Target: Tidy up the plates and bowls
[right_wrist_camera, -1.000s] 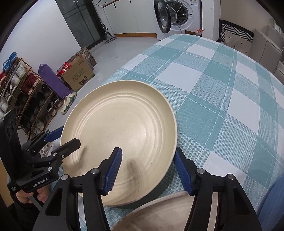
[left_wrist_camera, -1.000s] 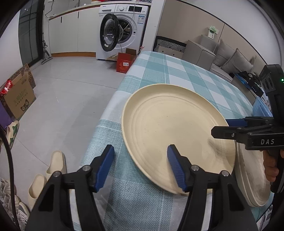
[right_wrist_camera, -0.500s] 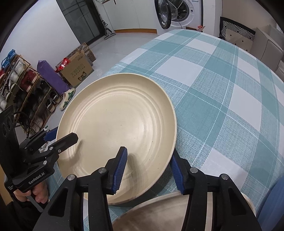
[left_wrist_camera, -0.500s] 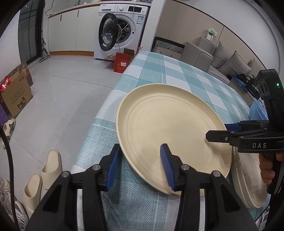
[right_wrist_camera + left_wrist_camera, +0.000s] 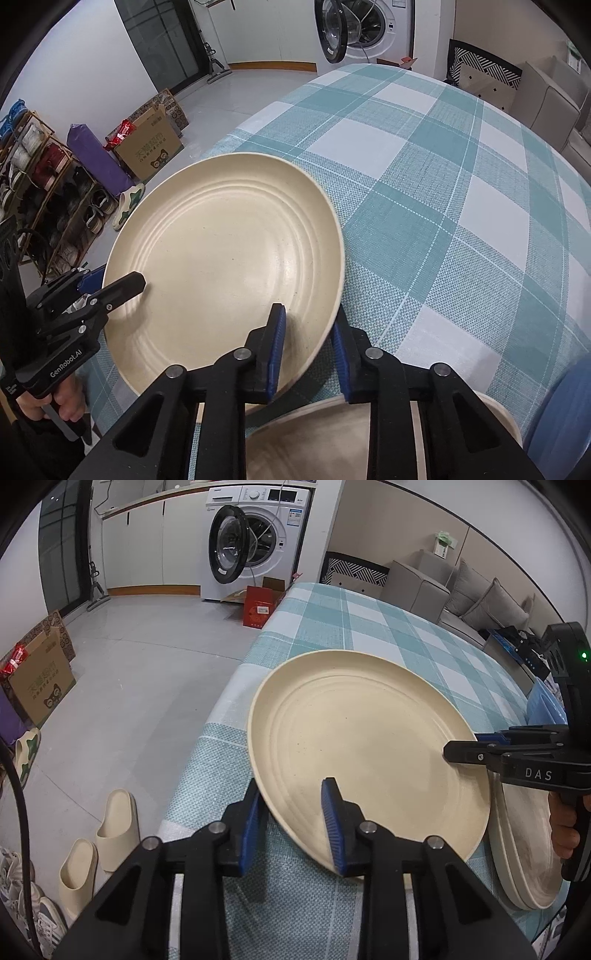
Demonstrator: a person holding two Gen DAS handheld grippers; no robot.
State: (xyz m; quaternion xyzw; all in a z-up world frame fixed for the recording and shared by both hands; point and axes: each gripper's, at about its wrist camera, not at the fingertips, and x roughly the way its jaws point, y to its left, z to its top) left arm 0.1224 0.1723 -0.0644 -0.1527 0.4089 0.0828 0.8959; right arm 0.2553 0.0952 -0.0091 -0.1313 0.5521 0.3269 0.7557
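Closing from opposite sides on the cream plate's point(image 5: 362, 746) rim, left gripper point(image 5: 293, 821) and right gripper point(image 5: 308, 349) angled steeply downward.

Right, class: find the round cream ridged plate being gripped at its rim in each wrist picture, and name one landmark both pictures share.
Left wrist view: the round cream ridged plate fills the centre, right of the table edge.
Right wrist view: the plate sits centre-left, near the table edge.
Shared landmark: the white washing machine, door open, at the top.

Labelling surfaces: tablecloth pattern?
Teal-and-white check tablecloth, clearest in the right wrist view.
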